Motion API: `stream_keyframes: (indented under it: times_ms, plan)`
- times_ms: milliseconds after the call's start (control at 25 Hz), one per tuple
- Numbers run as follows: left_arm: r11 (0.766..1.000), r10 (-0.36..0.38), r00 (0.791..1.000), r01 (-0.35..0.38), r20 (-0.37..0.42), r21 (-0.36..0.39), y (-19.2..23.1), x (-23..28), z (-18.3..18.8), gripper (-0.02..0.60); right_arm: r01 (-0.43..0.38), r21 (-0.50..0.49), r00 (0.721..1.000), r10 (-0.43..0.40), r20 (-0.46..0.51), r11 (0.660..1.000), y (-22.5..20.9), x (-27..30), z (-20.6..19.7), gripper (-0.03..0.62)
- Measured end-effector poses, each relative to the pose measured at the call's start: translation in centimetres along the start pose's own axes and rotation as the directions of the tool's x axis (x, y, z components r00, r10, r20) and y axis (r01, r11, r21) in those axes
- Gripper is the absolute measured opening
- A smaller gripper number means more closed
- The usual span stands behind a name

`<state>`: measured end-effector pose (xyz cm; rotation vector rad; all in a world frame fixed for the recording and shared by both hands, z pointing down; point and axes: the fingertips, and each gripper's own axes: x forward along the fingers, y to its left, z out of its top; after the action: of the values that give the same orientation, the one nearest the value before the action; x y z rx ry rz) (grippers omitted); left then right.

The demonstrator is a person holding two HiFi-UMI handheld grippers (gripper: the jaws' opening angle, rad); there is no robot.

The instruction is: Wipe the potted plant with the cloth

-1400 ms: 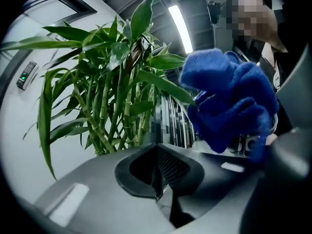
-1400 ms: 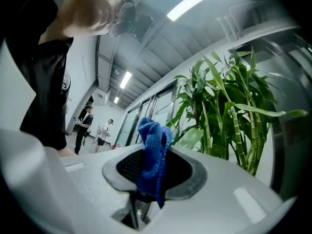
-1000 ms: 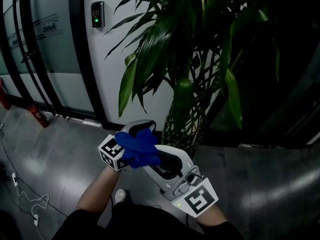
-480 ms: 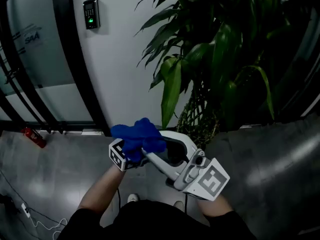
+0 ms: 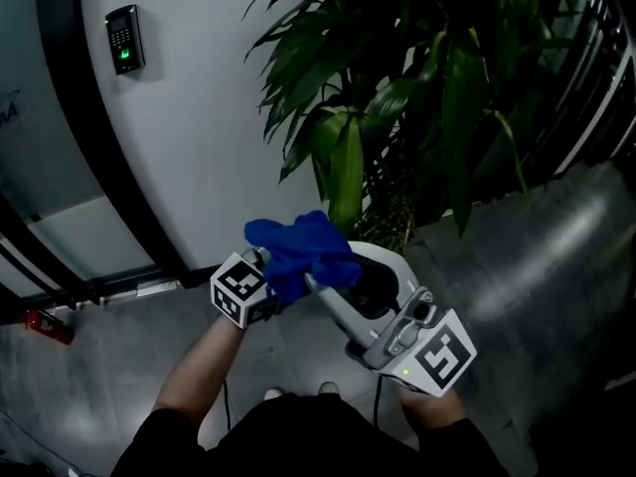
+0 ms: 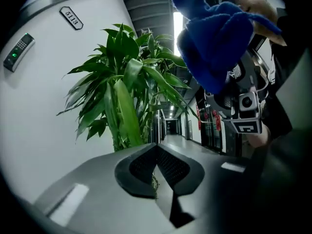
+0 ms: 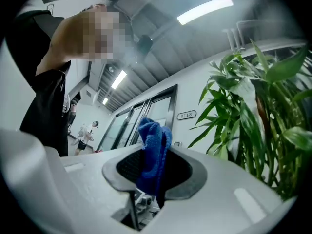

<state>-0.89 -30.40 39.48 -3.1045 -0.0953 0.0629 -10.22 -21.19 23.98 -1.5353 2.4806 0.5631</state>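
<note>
Now my right hand-held gripper [image 7: 155, 179] pinches the blue cloth [image 5: 298, 251] near the potted plant [image 5: 397, 87]; my left hand-held gripper [image 6: 156, 165] is closed, empty. The loosely bunched cloth could slip or snag leaves.

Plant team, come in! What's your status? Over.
Right gripper shut on blue cloth. Left gripper shut, empty. Potted plant just ahead, nothing in the way.

Your right tool [image 7: 155, 177] has its jaws pinched on the blue cloth [image 7: 153, 140]. The potted plant [image 7: 253, 111] rises at the right, apart from the cloth.
</note>
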Motion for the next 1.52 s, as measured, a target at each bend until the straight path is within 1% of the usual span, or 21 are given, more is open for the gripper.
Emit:
stream_keyframes:
  times_ms: [80, 200, 280, 360, 440, 520, 600, 680, 800, 880, 1000, 1080, 1160, 1280, 1400, 1520]
  plan:
    - [1.000, -0.008, 1.000, 0.008, 0.019, 0.001, 0.3, 1.2, 0.9, 0.006, 0.029, -0.021, 1.000, -0.029, 0.004, 0.999, -1.5, 0.1, 0.9, 0.110]
    - [1.000, -0.005, 0.999, 0.004, 0.052, 0.009, 1.3, 2.9, 2.4, 0.006, 0.077, -0.092, 0.997, -0.076, 0.019, 0.993, -3.9, 0.5, 2.1, 0.110]
    - [1.000, 0.005, 0.998, -0.006, 0.069, 0.011, 2.2, 3.8, 3.1, 0.006, 0.105, -0.135, 0.994, -0.100, 0.046, 0.985, -5.5, 0.9, 3.1, 0.110]
    - [1.000, 0.010, 0.997, -0.010, 0.082, 0.004, 2.8, 4.6, 3.6, 0.006, 0.133, -0.155, 0.990, -0.122, 0.078, 0.979, -6.9, 1.2, 4.3, 0.110]
    - [1.000, 0.007, 0.996, -0.008, 0.088, 0.007, 3.1, 5.1, 4.1, 0.006, 0.173, -0.159, 0.982, -0.157, 0.108, 0.972, -8.4, 1.6, 5.2, 0.110]
    - [1.000, -0.013, 0.995, 0.013, 0.098, 0.010, 2.6, 5.3, 4.6, 0.006, 0.225, -0.154, 0.971, -0.208, 0.119, 0.962, -9.8, 1.8, 5.3, 0.111]
    - [0.999, -0.037, 0.991, 0.036, 0.125, 0.009, 1.7, 5.5, 5.6, 0.006, 0.273, -0.141, 0.960, -0.259, 0.111, 0.952, -11.2, 1.9, 4.8, 0.110]
    - [0.999, -0.053, 0.987, 0.052, 0.151, 0.012, 1.0, 5.4, 6.8, 0.006, 0.299, -0.107, 0.953, -0.291, 0.085, 0.948, -12.4, 2.0, 3.6, 0.110]
    - [0.996, -0.087, 0.983, 0.083, 0.159, 0.033, 0.0, 5.3, 7.6, 0.006, 0.291, -0.023, 0.957, -0.291, 0.020, 0.956, -13.2, 1.8, 1.2, 0.110]
    - [0.991, -0.127, 0.980, 0.118, 0.154, 0.067, -0.9, 5.2, 7.9, 0.006, 0.278, 0.032, 0.960, -0.278, 0.003, 0.960, -12.8, 1.2, -0.1, 0.110]
    - [0.977, -0.169, 0.976, 0.148, 0.139, 0.153, -1.2, 5.6, 8.6, 0.006, 0.269, 0.068, 0.963, -0.270, 0.007, 0.961, -12.6, 0.3, -1.2, 0.110]
    - [0.973, -0.175, 0.975, 0.149, 0.141, 0.175, -1.3, 5.8, 8.9, 0.006, 0.264, 0.082, 0.964, -0.265, -0.002, 0.961, -12.5, -0.1, -1.7, 0.110]
    - [0.974, -0.175, 0.973, 0.149, 0.150, 0.171, -1.6, 5.9, 8.9, 0.006, 0.252, 0.077, 0.968, -0.252, -0.019, 0.965, -12.0, -0.4, -2.0, 0.110]
    - [0.975, -0.180, 0.972, 0.156, 0.150, 0.158, -2.0, 5.7, 8.6, 0.006, 0.236, 0.038, 0.971, -0.234, -0.048, 0.971, -10.8, -1.3, -2.4, 0.110]
    - [0.978, -0.171, 0.973, 0.148, 0.154, 0.149, -1.6, 5.7, 8.4, 0.006, 0.225, 0.003, 0.972, -0.224, -0.071, 0.974, -10.1, -1.9, -2.8, 0.110]
    - [0.986, -0.157, 0.971, 0.144, 0.182, 0.084, -1.1, 5.6, 8.4, 0.006, 0.225, -0.006, 0.971, -0.224, -0.083, 0.974, -9.6, -2.5, -3.1, 0.110]
